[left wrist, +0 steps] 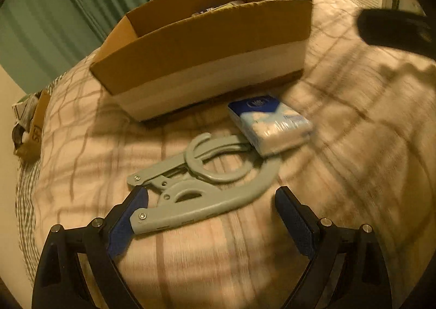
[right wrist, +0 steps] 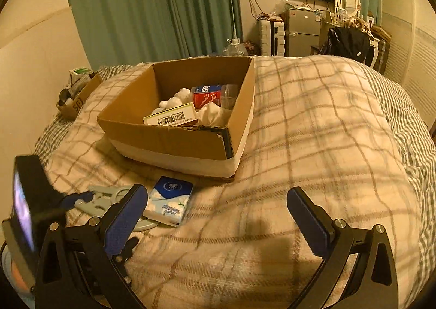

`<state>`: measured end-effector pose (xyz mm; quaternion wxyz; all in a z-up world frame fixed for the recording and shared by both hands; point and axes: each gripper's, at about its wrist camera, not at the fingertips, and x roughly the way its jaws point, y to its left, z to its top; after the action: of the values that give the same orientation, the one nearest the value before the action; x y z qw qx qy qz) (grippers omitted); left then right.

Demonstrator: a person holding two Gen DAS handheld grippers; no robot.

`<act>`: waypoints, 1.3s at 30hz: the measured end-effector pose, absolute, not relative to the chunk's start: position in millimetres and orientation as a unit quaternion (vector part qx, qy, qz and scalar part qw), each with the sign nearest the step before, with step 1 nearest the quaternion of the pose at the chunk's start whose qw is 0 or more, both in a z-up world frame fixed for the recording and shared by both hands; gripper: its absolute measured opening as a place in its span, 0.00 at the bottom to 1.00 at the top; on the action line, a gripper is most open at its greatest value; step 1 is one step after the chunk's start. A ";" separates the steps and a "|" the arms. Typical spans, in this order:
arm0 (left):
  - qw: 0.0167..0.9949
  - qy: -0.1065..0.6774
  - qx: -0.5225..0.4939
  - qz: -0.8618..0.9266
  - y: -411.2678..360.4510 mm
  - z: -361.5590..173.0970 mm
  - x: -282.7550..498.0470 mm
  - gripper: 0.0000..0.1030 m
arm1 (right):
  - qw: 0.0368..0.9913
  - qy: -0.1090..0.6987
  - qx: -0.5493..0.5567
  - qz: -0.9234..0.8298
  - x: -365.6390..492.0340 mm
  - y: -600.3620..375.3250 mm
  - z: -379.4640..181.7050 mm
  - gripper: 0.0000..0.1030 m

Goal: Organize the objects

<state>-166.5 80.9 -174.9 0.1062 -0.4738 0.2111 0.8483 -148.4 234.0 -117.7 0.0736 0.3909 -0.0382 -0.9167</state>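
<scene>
On the plaid-covered bed, the left claw hangs released just over the near end of a grey folding hanger. Touching the hanger's right end lies a blue tissue pack, just near of the cardboard box. Further right, the right claw hovers released above bare blanket.

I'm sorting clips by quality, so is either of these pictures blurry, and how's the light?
Left wrist view: warm, dim light; motion smear on the right over the blanket and tissue pack, while the grey hanger stays fairly sharp. Right wrist view: same yellow cast, sharper overall, cardboard box readable, fisheye bending at edges.
</scene>
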 end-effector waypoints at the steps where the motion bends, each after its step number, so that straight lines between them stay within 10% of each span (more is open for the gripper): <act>1: 0.106 0.213 -0.473 0.848 81.6 -174.5 -170.9 0.93 | 0.073 -0.040 0.391 -0.917 -148.2 233.6 -117.9 1.00; 12: 0.146 0.205 -0.514 0.820 88.8 -188.9 -199.2 0.91 | 0.072 -0.064 0.403 -0.910 -152.1 240.4 -123.4 1.00; 17: 0.162 0.182 -0.507 0.827 80.1 -177.8 -188.2 0.47 | 0.071 -0.063 0.408 -0.908 -153.1 240.1 -126.4 1.00; 22: 0.217 0.156 -0.505 0.821 74.1 -162.3 -167.1 0.23 | 0.066 -0.056 0.412 -0.907 -153.1 238.4 -127.7 1.00; 30: 0.182 0.093 -0.508 0.837 36.8 -144.6 -154.0 0.26 | 0.065 0.004 0.433 -0.899 -158.8 216.9 -134.4 1.00; 34: 0.146 0.046 -0.492 0.857 14.3 -132.8 -156.8 0.68 | 0.055 0.033 0.451 -0.890 -167.0 200.4 -141.1 1.00; 39: 0.113 0.006 -0.482 0.869 -20.0 -127.6 -168.3 0.68 | 0.054 0.025 0.465 -0.883 -183.2 175.8 -148.6 1.00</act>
<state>-168.3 -20.0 -127.6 0.1135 -0.4818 0.0058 0.8689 -183.2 175.8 -148.6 0.0543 0.4650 0.0247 -0.8833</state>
